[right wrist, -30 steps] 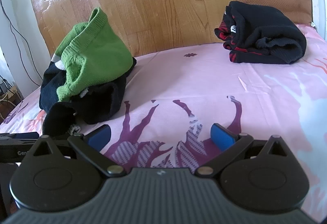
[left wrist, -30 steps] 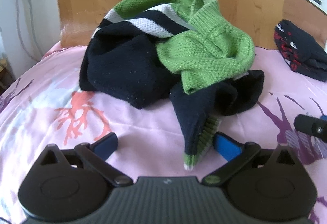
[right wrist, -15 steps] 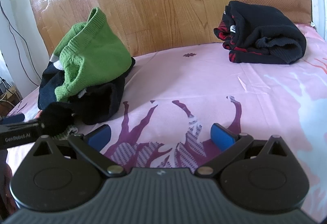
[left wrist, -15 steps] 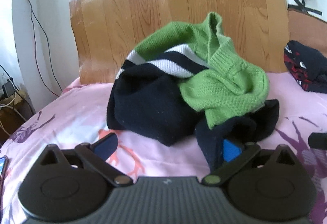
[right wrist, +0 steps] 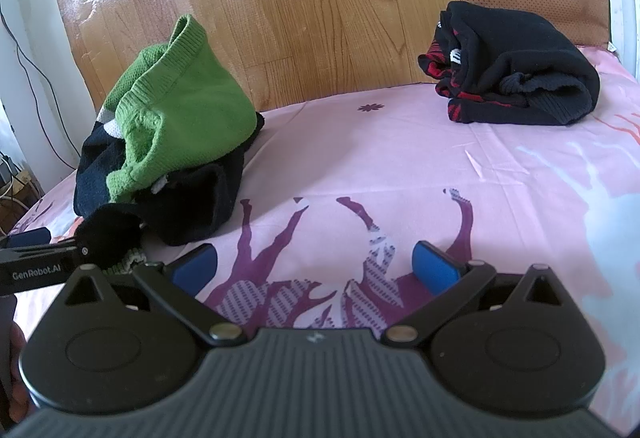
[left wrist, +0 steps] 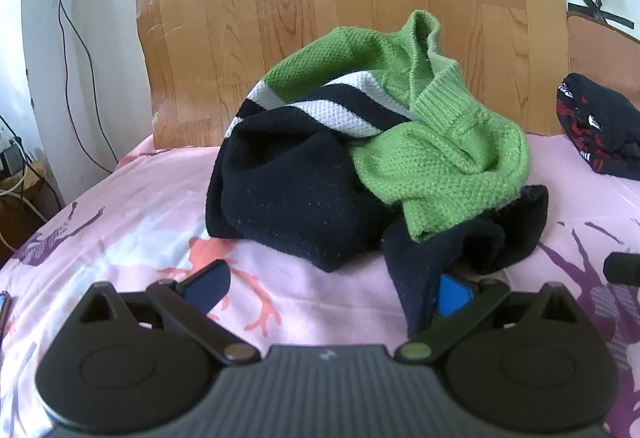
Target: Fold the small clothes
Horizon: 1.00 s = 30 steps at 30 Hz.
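Note:
A crumpled green, white and navy knit sweater (left wrist: pixel 372 166) lies heaped on the pink patterned bedsheet (left wrist: pixel 120 222). It also shows in the right wrist view (right wrist: pixel 176 130), at the left. My left gripper (left wrist: pixel 332 288) is open, low at the sweater's near edge. A navy sleeve (left wrist: pixel 416 278) hangs between its jaws, against the right blue pad (left wrist: pixel 452 296). My right gripper (right wrist: pixel 316 266) is open and empty over the sheet, to the right of the sweater.
A folded black and red garment (right wrist: pixel 516 78) sits at the back right of the bed, seen also in the left wrist view (left wrist: pixel 596 126). A wooden headboard (left wrist: pixel 340 18) stands behind. Cables (left wrist: pixel 72 38) hang down the wall at left.
My left gripper has moved forward and lower onto the sweater's sleeve, which now lies between its jaws. The green cuff is out of its view. My right gripper has stayed still.

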Each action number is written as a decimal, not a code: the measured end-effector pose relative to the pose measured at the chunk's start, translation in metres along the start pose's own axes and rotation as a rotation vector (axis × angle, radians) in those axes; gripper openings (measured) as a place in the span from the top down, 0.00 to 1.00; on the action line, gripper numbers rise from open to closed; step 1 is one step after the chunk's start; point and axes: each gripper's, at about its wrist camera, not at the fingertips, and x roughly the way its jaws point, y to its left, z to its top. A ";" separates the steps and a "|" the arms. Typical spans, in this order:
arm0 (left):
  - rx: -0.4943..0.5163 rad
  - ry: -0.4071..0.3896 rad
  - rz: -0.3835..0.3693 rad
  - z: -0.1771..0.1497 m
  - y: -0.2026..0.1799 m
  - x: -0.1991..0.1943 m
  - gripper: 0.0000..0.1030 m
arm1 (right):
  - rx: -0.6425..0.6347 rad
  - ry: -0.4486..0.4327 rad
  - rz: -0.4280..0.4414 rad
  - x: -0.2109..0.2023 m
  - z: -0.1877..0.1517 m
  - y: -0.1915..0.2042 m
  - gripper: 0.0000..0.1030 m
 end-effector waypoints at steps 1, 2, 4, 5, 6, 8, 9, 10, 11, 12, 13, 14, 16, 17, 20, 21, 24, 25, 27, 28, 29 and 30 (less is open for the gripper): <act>0.001 0.001 0.000 0.000 0.000 0.000 0.00 | 0.001 0.000 0.001 0.000 0.000 0.000 0.00; -0.001 0.003 0.000 0.000 0.000 0.000 0.00 | 0.001 0.000 0.001 0.000 0.000 0.000 0.00; -0.010 0.012 -0.001 0.001 0.001 0.001 0.00 | 0.004 -0.001 0.002 0.001 0.001 -0.001 0.00; -0.016 0.017 -0.003 0.001 0.003 0.002 0.00 | 0.005 -0.001 0.003 0.001 0.001 -0.001 0.00; -0.022 0.020 -0.003 0.001 0.004 0.002 0.00 | 0.005 -0.002 0.004 0.001 0.001 -0.001 0.00; -0.028 0.023 -0.004 0.001 0.005 0.003 0.00 | 0.007 -0.003 0.004 0.001 0.000 -0.001 0.00; -0.027 0.023 -0.004 0.001 0.005 0.003 0.00 | 0.008 -0.003 0.004 0.000 0.000 -0.001 0.00; -0.025 0.023 -0.004 0.001 0.004 0.003 0.00 | 0.008 -0.004 0.005 0.000 0.000 -0.001 0.00; -0.023 0.022 -0.003 0.001 0.004 0.003 0.00 | 0.008 -0.004 0.004 0.000 0.000 -0.001 0.00; -0.022 0.022 -0.003 0.000 0.004 0.003 0.00 | 0.008 -0.004 0.004 0.000 0.000 -0.001 0.00; -0.023 0.023 -0.003 0.001 0.004 0.003 0.00 | 0.008 -0.004 0.005 0.000 0.000 -0.001 0.00; -0.025 0.024 -0.004 0.001 0.004 0.003 0.00 | 0.008 -0.004 0.005 0.000 0.000 -0.001 0.00; -0.031 0.028 -0.009 0.001 0.005 0.004 0.00 | 0.008 -0.003 0.004 0.000 0.000 -0.001 0.00; -0.036 0.031 -0.012 0.001 0.006 0.004 0.00 | 0.008 -0.003 0.004 0.000 0.000 -0.001 0.00; -0.052 0.040 -0.021 0.001 0.009 0.006 0.00 | 0.007 -0.003 0.004 0.000 0.000 -0.001 0.00; -0.059 0.042 -0.023 0.001 0.010 0.006 0.00 | 0.007 -0.003 0.004 0.000 0.000 -0.002 0.00; -0.072 0.047 -0.025 0.001 0.011 0.007 0.00 | 0.006 -0.003 0.003 0.000 0.000 -0.001 0.00; -0.075 0.048 -0.026 0.001 0.012 0.007 0.00 | 0.005 -0.003 0.002 0.000 0.000 -0.001 0.00; -0.079 0.048 -0.026 0.001 0.012 0.007 0.00 | 0.003 -0.003 0.000 0.000 0.000 -0.001 0.00; -0.081 0.049 -0.026 0.000 0.012 0.007 0.00 | 0.003 -0.002 -0.001 0.000 0.000 -0.001 0.00; -0.083 0.049 -0.027 0.000 0.012 0.007 0.00 | 0.002 -0.002 -0.001 -0.001 0.000 -0.001 0.00; -0.085 0.050 -0.027 0.000 0.013 0.007 0.00 | 0.003 -0.003 -0.001 0.000 0.000 -0.001 0.00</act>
